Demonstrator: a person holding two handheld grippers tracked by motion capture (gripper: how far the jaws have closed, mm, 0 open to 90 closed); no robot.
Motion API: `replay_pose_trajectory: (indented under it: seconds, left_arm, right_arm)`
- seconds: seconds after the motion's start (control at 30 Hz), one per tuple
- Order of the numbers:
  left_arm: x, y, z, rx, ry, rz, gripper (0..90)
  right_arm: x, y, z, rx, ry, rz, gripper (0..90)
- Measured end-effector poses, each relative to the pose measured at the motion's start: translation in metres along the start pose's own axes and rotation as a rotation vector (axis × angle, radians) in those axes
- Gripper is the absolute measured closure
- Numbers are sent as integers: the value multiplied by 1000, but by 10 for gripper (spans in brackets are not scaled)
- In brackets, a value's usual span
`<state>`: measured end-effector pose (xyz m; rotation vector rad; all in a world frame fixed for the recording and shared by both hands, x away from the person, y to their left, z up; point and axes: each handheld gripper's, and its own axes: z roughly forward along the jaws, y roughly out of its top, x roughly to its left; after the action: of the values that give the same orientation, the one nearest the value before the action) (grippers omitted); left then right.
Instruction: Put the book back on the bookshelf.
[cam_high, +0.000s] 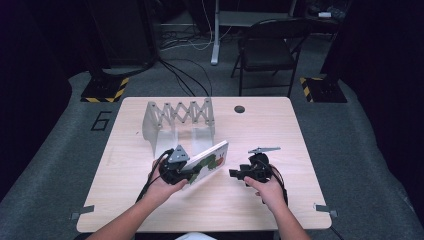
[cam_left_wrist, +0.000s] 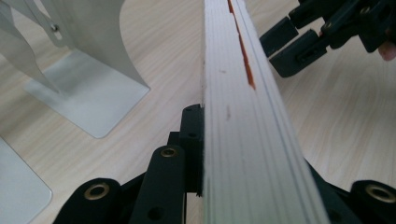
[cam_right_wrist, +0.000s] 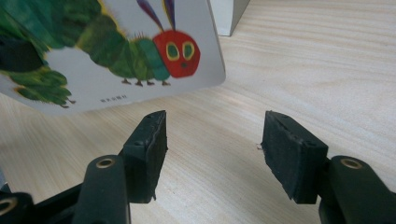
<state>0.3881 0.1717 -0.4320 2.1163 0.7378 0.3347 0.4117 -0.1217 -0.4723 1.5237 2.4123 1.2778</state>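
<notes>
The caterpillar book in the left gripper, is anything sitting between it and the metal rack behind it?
Nothing visible does. The book, clamped in the left gripper, has bare table between it and the rack. The open right gripper is off to the other side.

Pale wood-grain table (cam_high: 280, 125), matt and smooth. Brushed grey sheet-metal rack (cam_high: 177, 117) with a dull sheen. Thick layered-card book (cam_right_wrist: 112, 51) with a smooth printed cover; matt black gripper pads (cam_right_wrist: 289, 154), rough-edged and rubbery.
</notes>
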Motion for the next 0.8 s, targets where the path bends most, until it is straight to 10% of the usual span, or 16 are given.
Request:
replay_pose_trajectory:
  seconds: [0.37,0.8]
  left_arm:
    - [7,24,-11,-65,16,-63,758]
    - [2,36,-21,-68,28,-33,758]
  right_arm:
    - [-3,0,-1,-2,-6,1,403]
    - [-6,-1,-2,-2,-11,4,402]
